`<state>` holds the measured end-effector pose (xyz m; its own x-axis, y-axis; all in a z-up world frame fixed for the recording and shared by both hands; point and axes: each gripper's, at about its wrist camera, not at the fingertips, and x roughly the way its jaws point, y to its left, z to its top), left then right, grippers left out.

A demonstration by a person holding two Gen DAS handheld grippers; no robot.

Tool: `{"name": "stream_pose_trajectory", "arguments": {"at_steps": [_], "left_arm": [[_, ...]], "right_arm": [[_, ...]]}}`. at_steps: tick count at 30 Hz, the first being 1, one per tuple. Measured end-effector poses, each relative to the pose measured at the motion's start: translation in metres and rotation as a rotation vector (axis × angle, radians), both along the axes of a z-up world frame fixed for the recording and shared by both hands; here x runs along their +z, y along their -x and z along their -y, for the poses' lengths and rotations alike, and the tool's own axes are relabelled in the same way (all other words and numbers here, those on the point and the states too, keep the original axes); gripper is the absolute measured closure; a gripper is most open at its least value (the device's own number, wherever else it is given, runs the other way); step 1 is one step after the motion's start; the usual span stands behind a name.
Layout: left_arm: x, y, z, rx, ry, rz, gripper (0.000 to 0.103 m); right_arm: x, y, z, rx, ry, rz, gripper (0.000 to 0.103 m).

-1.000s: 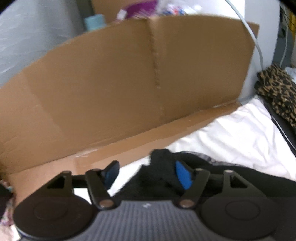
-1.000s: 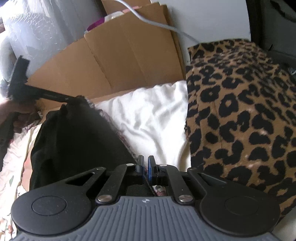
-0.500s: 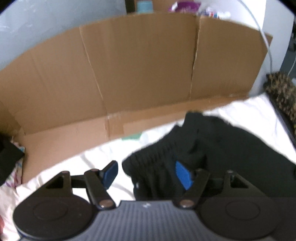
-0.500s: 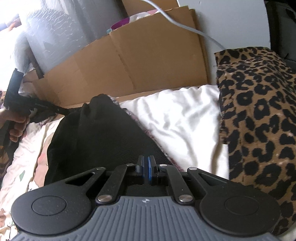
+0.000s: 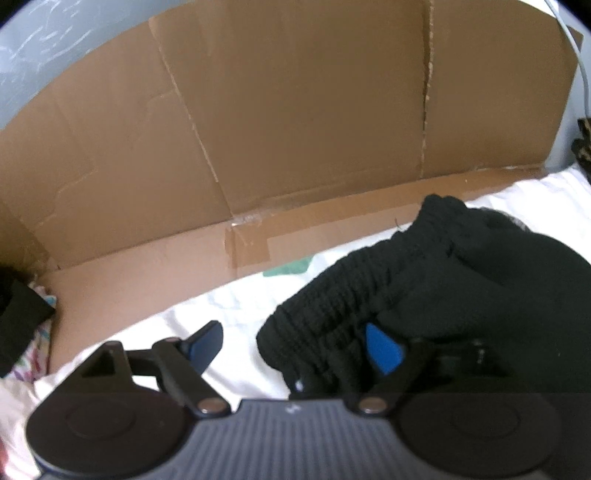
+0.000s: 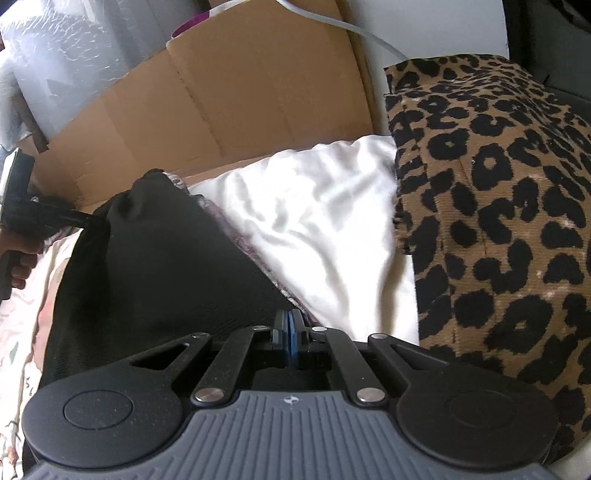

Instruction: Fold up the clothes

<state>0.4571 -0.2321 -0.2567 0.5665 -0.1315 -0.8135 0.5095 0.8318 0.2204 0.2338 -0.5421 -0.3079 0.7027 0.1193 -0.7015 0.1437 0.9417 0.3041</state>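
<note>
A black garment (image 5: pixel 424 273) with a ribbed elastic waistband lies bunched on the white bedding (image 5: pixel 236 314). My left gripper (image 5: pixel 295 341) is open. The waistband's end sits between its fingers and drapes over the right blue pad (image 5: pixel 382 350). In the right wrist view the same garment (image 6: pixel 166 269) stretches from my right gripper (image 6: pixel 290 328), which is shut on its near edge, to a raised corner at the far left. The left gripper (image 6: pixel 40 218) meets that corner, held by a person's hand (image 6: pixel 20 254).
A creased cardboard sheet (image 5: pixel 295 122) stands upright along the far side of the bed. A leopard-print fabric (image 6: pixel 498 206) covers the right. A white sheet (image 6: pixel 325 221) lies between it and the garment. A grey cable (image 6: pixel 354 26) hangs behind. Floral bedding (image 6: pixel 22 325) shows at the left.
The left gripper, open throughout, has swung away from the cardboard and come down at the waistband, which now fills its right side. The right gripper stays shut while the garment sinks lower.
</note>
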Motion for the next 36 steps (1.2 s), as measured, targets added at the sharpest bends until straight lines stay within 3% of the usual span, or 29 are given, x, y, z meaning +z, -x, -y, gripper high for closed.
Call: {"name": "stream_pose_trajectory", "arguments": {"at_steps": [5, 7, 14, 16, 17, 19, 22, 29, 36], "left_arm": [[0.022, 0.012, -0.004, 0.002, 0.030, 0.021, 0.026], [0.031, 0.018, -0.003, -0.011, 0.059, 0.034, 0.034], [0.062, 0.040, 0.003, -0.056, 0.158, 0.078, 0.039], [0.067, 0.048, 0.015, -0.133, 0.211, 0.056, 0.046], [0.067, 0.051, 0.022, -0.176, 0.229, 0.039, 0.049], [0.064, 0.059, 0.037, -0.236, 0.236, 0.001, 0.066], [0.054, 0.066, 0.058, -0.319, 0.250, -0.076, 0.083], [0.021, 0.080, 0.082, -0.388, 0.237, -0.162, 0.089], [0.004, 0.084, 0.107, -0.404, 0.194, -0.165, 0.088]], "right_arm": [[0.000, 0.001, 0.003, 0.003, 0.008, -0.002, 0.098], [0.001, 0.002, 0.001, 0.016, 0.037, -0.002, 0.098], [0.011, 0.008, 0.000, 0.024, 0.045, 0.027, 0.096], [0.012, 0.009, 0.001, 0.020, 0.033, 0.027, 0.096], [0.012, 0.009, 0.001, 0.018, 0.029, 0.026, 0.096], [0.012, 0.009, 0.002, 0.017, 0.026, 0.026, 0.096], [0.012, 0.009, 0.002, 0.017, 0.021, 0.027, 0.096], [0.012, 0.008, 0.002, 0.026, 0.010, 0.033, 0.097], [0.011, 0.008, 0.002, 0.032, -0.001, 0.026, 0.097]]}}
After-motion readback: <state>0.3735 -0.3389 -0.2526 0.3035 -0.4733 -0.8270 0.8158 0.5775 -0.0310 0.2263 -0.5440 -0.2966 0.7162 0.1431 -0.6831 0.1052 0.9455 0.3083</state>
